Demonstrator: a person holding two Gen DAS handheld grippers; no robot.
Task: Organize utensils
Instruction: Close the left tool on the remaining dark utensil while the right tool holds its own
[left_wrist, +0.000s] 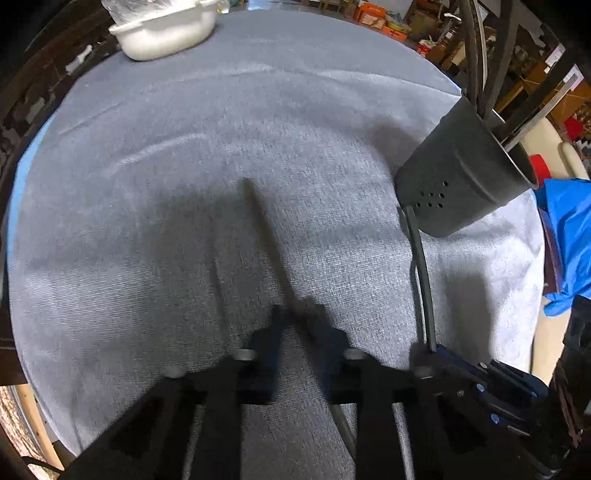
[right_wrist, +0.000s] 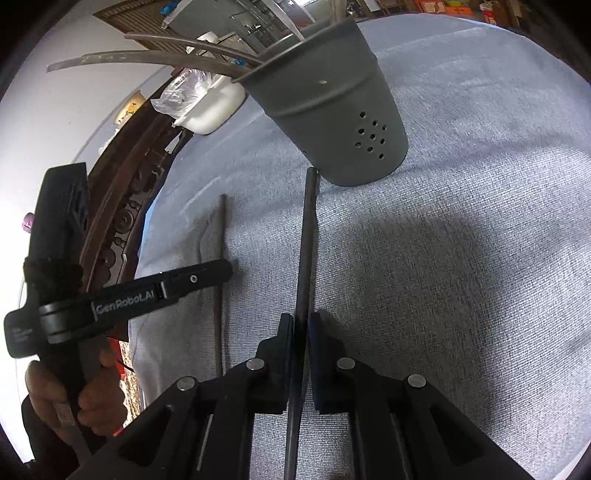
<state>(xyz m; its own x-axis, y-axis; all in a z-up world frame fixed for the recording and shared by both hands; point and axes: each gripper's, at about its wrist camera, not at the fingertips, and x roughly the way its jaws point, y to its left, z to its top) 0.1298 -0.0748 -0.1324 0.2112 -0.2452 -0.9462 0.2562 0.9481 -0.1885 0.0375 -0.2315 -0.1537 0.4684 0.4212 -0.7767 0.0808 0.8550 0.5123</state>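
Utensils (right_wrist: 303, 243): two clawed, perhaps three in holder (right_wrist: 328, 110)

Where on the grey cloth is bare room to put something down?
Free: the wide grey cloth between the white plastic basin and the dark perforated utensil cup. Crowded: the near edge, where both grippers grip thin dark sticks beside the cup.

A dark grey holder (right_wrist: 332, 107) with a cluster of punched holes stands on pale grey-blue woven cloth (right_wrist: 461, 258).
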